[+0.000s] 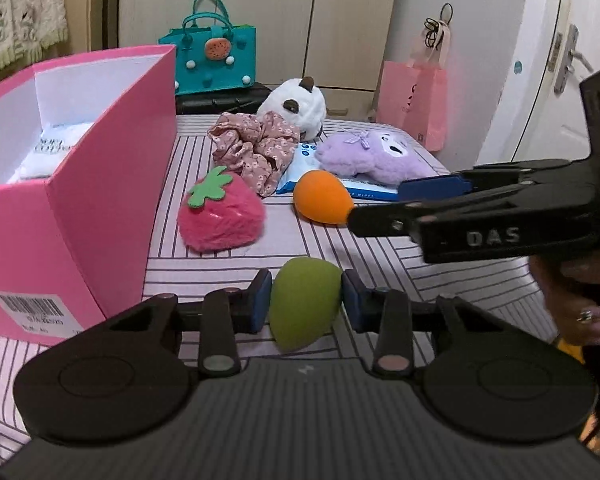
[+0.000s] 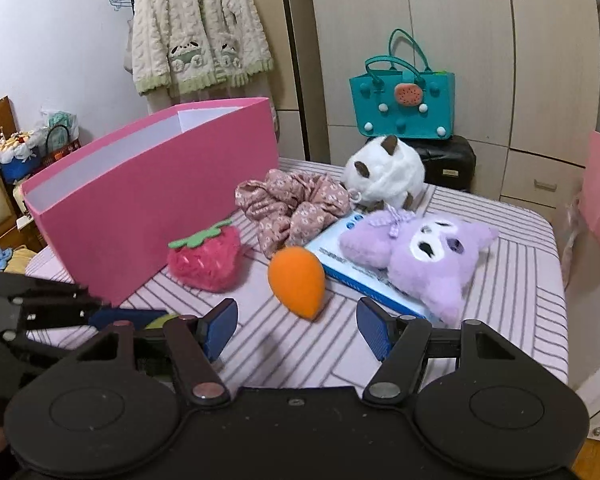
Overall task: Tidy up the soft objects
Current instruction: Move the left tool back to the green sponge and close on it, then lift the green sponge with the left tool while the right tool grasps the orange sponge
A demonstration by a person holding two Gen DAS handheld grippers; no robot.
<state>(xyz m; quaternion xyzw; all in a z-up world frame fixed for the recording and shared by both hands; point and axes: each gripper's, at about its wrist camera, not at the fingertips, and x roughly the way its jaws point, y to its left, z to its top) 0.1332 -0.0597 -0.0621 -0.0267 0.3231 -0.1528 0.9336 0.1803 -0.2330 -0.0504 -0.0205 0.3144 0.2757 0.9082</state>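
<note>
My left gripper (image 1: 306, 300) is shut on a green egg-shaped sponge (image 1: 304, 308), just above the striped table. My right gripper (image 2: 298, 326) is open and empty, just short of an orange sponge (image 2: 298, 282); in the left wrist view it (image 1: 380, 204) reaches in from the right beside that sponge (image 1: 322, 196). Beyond lie a pink plush strawberry (image 1: 220, 212), a floral scrunchie (image 1: 252, 148), a white plush (image 1: 296, 108) and a purple plush (image 1: 376, 152) on a blue wipes pack (image 1: 296, 178). The open pink box (image 1: 100, 184) stands at the left.
The box holds a white packet (image 1: 48, 152). A teal felt bag (image 1: 208, 56) sits on a black case behind the table. A pink paper bag (image 1: 414, 100) hangs at the right by a door. The table edge (image 2: 556, 280) drops off at the right.
</note>
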